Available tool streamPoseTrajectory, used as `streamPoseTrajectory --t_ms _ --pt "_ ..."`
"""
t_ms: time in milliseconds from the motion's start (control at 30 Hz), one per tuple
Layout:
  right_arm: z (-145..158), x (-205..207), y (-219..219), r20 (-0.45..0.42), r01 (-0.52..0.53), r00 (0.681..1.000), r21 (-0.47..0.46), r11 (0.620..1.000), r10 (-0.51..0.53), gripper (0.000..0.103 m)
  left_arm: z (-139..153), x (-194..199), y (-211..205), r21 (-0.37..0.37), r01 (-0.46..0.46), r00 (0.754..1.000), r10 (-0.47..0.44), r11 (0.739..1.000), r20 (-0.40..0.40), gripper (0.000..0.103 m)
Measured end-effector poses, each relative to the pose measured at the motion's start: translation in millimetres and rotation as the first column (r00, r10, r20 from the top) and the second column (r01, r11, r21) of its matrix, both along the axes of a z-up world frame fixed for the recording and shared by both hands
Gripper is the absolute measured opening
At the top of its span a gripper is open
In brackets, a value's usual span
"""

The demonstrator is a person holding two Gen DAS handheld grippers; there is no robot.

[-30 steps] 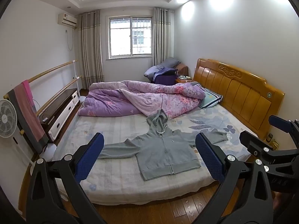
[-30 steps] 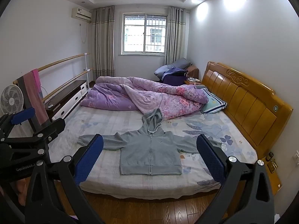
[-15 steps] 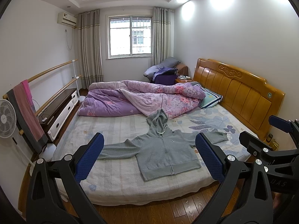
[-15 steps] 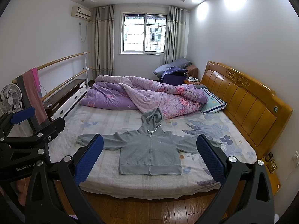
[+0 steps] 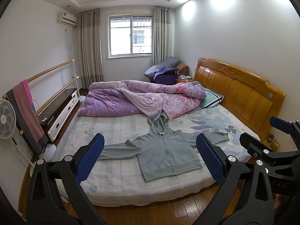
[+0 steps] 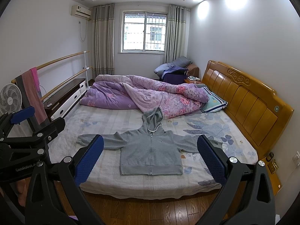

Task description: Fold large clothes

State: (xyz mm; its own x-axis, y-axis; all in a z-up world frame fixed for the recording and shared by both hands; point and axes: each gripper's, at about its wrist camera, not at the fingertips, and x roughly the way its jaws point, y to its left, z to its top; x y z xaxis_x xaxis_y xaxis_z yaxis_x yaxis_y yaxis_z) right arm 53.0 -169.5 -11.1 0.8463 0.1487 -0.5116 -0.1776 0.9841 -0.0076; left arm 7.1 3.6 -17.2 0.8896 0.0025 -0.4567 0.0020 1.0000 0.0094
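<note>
— Where is the grey hoodie [image 6: 151, 152] found?

— It is laid flat on the bed [image 6: 105, 176], front up and zipped, with its hem close to the bed's near edge and its hood pointed at the purple quilt [image 6: 146, 95]. Both sleeves are spread sideways; the one toward the wooden headboard [image 6: 249, 103] is partly hidden behind a blue pad in both views.

— How are the tools held?

— The left gripper [image 5: 150, 159] is seen with its jaws spread wide and nothing between them; the same is seen of the right gripper [image 6: 151, 159]. Both are kept short of the bed, over the wooden floor [image 6: 150, 210], apart from the hoodie.

— What open room is given around the hoodie?

— Bare sheet is left on either side of it and a narrow strip below the hem; beyond the hood the quilt is heaped across the bed. A strip of floor is left free along the bed's near edge.

— Can any writing be read?

— "GenRobot" is printed on the left gripper's frame in the right wrist view, and "DAS" is made out on the right gripper's frame in the left wrist view — nothing else is legible.
</note>
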Motion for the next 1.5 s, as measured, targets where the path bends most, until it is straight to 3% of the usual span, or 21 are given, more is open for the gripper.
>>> streamPoseTrajectory --t_ms 333,1100,1500 --pt "0 1 6 -0.010 0.006 1.000 -0.005 1.000 -0.006 0.096 -11 17 9 -0.001 0.008 1.000 -0.008 1.000 -0.003 0.098" --pt "-3 4 10 -0.027 0.005 1.000 -0.006 1.000 -0.005 0.096 -11 16 8 -0.003 0.006 1.000 -0.006 1.000 -0.005 0.098" --pt "-6 10 21 -0.041 -0.007 0.999 -0.011 1.000 0.006 0.096 -26 21 14 -0.004 0.002 1.000 -0.002 1.000 -0.012 0.098"
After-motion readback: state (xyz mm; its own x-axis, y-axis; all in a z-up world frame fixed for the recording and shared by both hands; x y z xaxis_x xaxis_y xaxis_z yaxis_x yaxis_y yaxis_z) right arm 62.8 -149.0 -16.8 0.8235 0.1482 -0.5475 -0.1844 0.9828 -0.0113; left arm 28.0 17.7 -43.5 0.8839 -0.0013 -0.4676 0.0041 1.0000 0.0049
